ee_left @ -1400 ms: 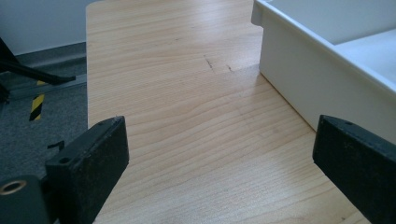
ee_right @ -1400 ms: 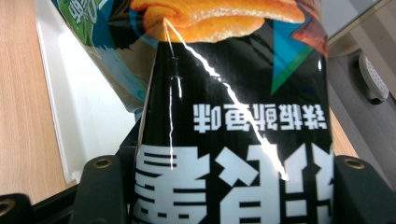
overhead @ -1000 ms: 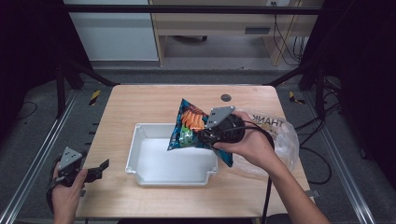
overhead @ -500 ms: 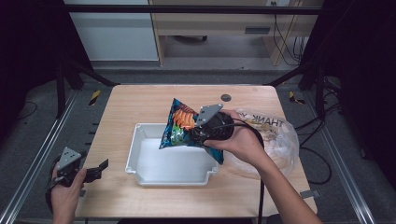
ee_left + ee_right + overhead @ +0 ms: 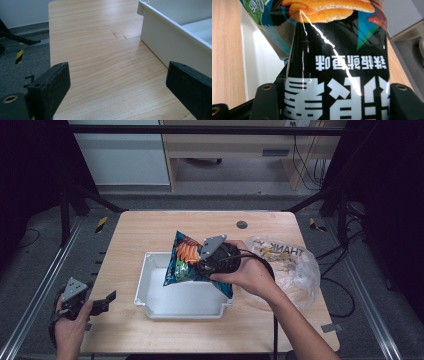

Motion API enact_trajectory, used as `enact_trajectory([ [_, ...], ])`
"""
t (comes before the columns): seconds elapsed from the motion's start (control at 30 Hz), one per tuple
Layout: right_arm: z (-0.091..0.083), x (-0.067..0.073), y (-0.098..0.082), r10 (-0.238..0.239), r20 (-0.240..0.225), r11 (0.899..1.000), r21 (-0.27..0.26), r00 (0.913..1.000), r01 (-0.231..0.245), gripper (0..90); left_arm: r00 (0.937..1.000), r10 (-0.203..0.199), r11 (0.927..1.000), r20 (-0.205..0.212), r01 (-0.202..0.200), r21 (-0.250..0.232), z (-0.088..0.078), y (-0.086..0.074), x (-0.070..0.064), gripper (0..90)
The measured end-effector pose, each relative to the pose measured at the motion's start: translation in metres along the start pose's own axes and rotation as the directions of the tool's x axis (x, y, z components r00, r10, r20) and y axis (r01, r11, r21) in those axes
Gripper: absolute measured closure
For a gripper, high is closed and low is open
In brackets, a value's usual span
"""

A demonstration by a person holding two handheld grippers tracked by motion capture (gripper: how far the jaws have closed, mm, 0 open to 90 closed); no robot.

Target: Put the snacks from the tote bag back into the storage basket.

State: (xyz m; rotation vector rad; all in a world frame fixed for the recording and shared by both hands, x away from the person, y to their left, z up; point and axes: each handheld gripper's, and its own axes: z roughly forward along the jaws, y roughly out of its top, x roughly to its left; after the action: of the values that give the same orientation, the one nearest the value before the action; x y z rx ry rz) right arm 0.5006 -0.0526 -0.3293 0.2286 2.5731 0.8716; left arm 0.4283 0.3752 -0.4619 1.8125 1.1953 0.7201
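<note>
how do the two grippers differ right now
The right gripper is shut on a chip bag; the left gripper is open with nothing between its fingers. The right one is held above the white tray; the left one sits low at the table's left edge, beside the tray. Both are black, hand-held, and carry a grey plate on top.

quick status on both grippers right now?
Left gripper: open, nothing between its fingers, resting at the table edge.
Right gripper: closed on the snack bag, held above the white tray.
</note>
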Motion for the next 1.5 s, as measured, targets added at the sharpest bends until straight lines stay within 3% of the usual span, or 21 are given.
enact_trajectory([
  [0.33,0.007,0.007,0.007,-0.032,-0.031,0.999,0.001,0.9990,0.032,39.4,1.0000,0.001,1.0000,0.000,-0.001,-0.001,0.000,0.000,0.000,5.2],
  [1.5,0.037,0.025,0.016,-0.075,-0.110,0.997,0.017,0.9911,0.077,39.3,1.0000,0.003,1.0000,-0.001,-0.003,0.001,0.001,0.000,0.000,5.3],
])
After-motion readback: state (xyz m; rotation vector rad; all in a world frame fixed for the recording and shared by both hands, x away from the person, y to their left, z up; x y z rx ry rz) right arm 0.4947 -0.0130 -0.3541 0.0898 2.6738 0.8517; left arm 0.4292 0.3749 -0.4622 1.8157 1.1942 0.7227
